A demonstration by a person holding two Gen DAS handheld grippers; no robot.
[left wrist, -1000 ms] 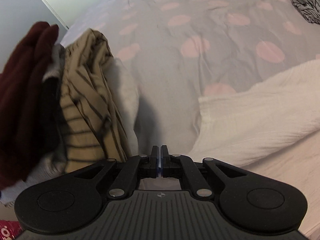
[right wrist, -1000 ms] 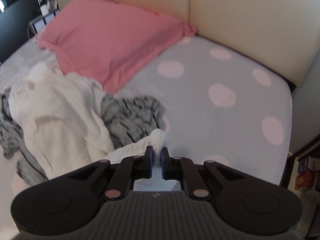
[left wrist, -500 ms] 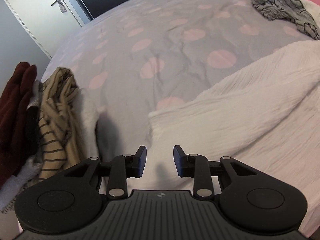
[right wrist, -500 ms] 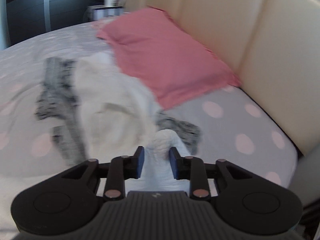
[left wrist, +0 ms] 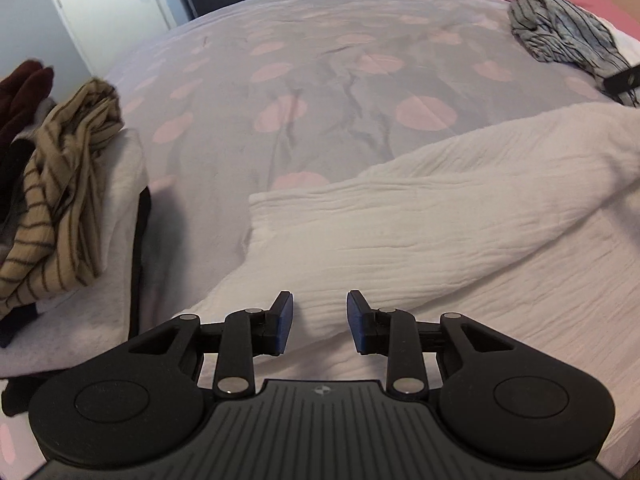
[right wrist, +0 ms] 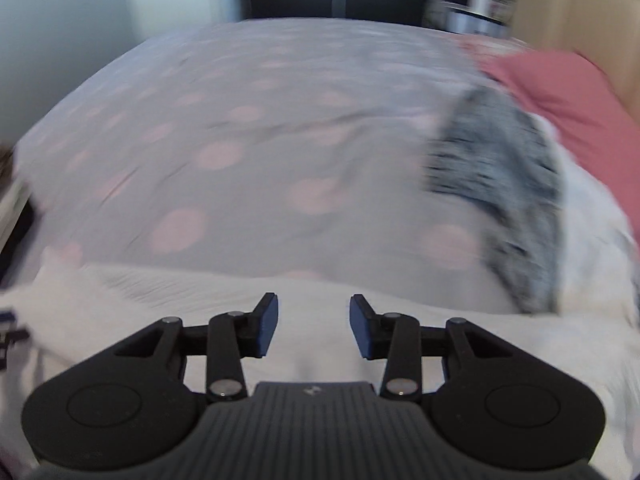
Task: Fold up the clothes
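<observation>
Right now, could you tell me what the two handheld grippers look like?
Both look identical. The left gripper and the right gripper have matte black linkage arms with silver pivot pins, blue pads on the fingertips, round black side discs and a ribbed dark grey body with a small central emblem.

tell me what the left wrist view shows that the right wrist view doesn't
Only the left wrist view shows the clothes pile at the left, topped by a tan striped top, beside a dark red garment, and a white door.

Only the right wrist view shows the tan headboard.

Both show the dotted bedspread, the white garment, the grey striped garment and the pink pillow. The left gripper is open above the white garment; the right gripper is opening, nothing between its jaws.
</observation>
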